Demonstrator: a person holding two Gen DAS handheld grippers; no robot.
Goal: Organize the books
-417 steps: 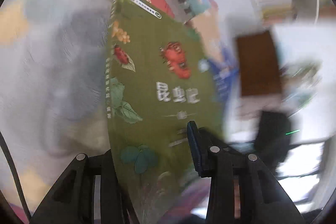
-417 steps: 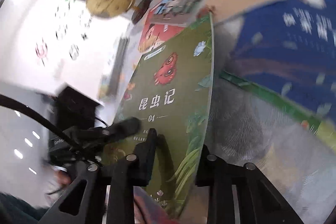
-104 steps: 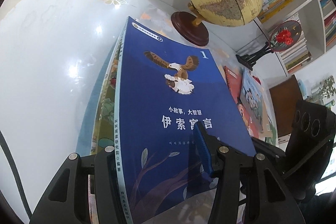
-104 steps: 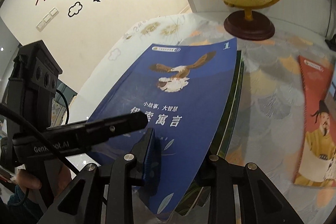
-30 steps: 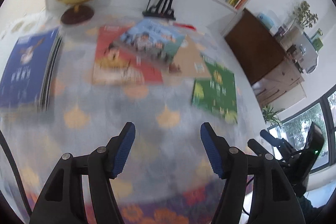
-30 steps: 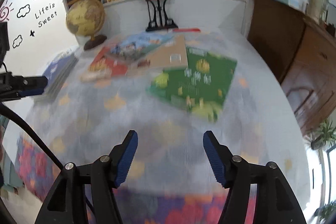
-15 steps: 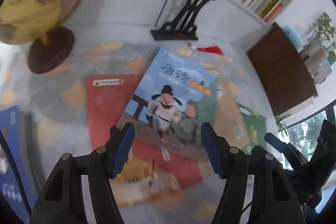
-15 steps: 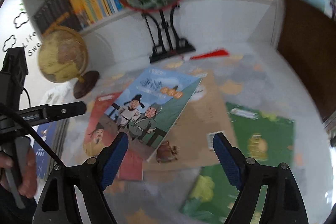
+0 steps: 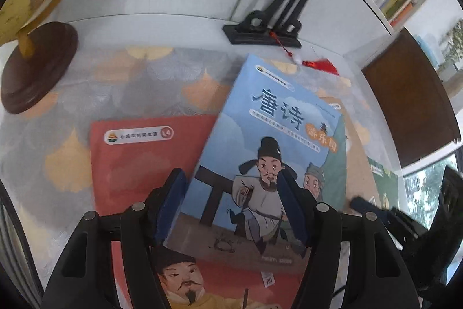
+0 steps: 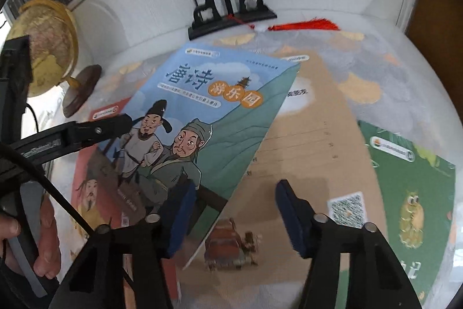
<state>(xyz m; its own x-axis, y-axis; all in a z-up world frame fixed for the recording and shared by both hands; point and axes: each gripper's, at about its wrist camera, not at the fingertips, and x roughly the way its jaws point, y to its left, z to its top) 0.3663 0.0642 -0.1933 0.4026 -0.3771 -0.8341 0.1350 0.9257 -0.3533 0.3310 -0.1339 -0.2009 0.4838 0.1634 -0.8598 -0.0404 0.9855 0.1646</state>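
The light-blue paperback with two cartoon men on its cover [image 9: 269,158] lies askew on top of the pile, overlapping the red paperback with a bearded figure [image 9: 136,164] on one side and the tan book with a square code label [image 10: 312,152] on the other. Being uppermost, it is likely the next to be lifted. The left gripper [image 9: 231,207] straddles its lower left part, jaws apart and not visibly pressing it. The right gripper [image 10: 234,213] frames the blue book's lower right corner; its jaws are closing, with that corner between them but not yet pinched. The green paperback [image 10: 411,193] lies beyond the tan book, farther from the blue one.
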